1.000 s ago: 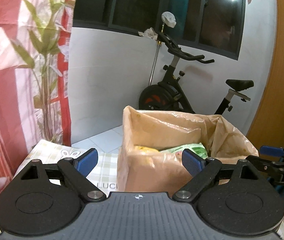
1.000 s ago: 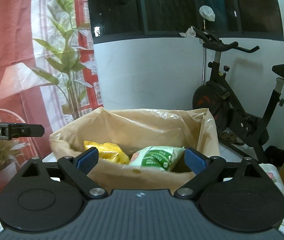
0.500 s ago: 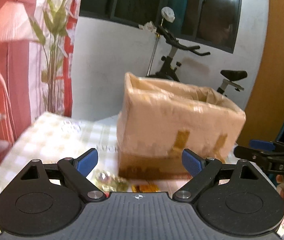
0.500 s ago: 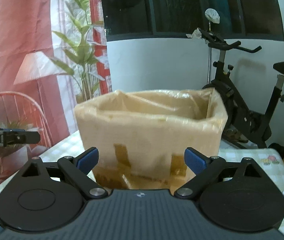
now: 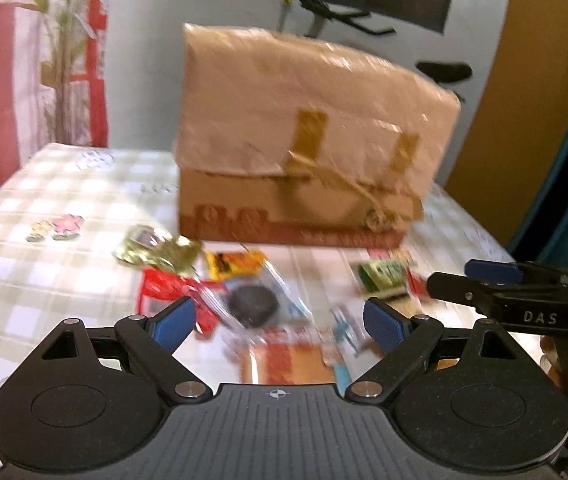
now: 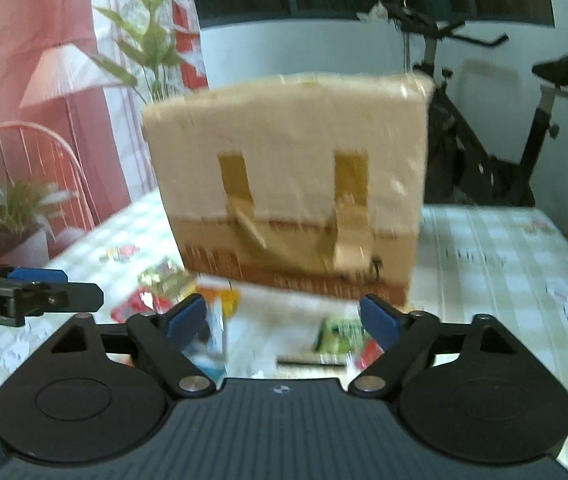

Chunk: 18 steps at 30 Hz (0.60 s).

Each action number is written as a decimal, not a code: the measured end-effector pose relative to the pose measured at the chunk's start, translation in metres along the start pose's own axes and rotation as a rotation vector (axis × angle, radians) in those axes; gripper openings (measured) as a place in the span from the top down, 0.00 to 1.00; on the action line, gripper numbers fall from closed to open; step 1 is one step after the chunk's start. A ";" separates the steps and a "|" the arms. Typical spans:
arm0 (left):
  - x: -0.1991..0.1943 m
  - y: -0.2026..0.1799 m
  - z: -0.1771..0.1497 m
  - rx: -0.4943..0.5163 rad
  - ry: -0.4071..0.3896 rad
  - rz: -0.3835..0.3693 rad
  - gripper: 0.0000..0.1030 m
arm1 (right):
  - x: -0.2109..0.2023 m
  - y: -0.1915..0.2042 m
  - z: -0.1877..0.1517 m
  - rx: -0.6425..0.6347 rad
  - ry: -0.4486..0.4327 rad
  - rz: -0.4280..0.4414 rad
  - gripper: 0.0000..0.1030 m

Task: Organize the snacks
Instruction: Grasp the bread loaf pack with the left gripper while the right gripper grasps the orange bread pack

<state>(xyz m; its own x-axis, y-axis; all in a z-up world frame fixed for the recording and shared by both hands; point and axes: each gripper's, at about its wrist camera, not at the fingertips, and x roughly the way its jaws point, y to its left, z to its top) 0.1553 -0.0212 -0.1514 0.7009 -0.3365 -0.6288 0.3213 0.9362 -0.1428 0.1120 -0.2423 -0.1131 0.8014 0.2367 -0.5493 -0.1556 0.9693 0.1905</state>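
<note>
an exercise bike stands behind the checked tablecloth, near a plant.

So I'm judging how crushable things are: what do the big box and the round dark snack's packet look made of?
The big tan box looks like brown cardboard, matte, its upper part under a wrinkled, faintly shiny film lining. The round dark snack's packet seems thin clear plastic: its contents show through and it glints. Blur leaves both uncertain.

Blurred snack packets before box, left hand-held gripper wide, seemingly empty

Your box stands on the table. The snack packets lie scattered before it, nearer you.
</note>
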 end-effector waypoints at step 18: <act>0.032 -0.010 -0.026 -0.029 0.137 0.002 0.10 | 0.001 -0.007 -0.050 0.020 0.154 0.013 0.41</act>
<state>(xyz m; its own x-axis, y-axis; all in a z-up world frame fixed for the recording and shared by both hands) 0.1576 -0.0388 -0.1902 0.6073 -0.3196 -0.7273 0.3003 0.9399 -0.1623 0.0845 -0.2451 -0.1558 0.7009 0.2581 -0.6649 -0.1525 0.9649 0.2138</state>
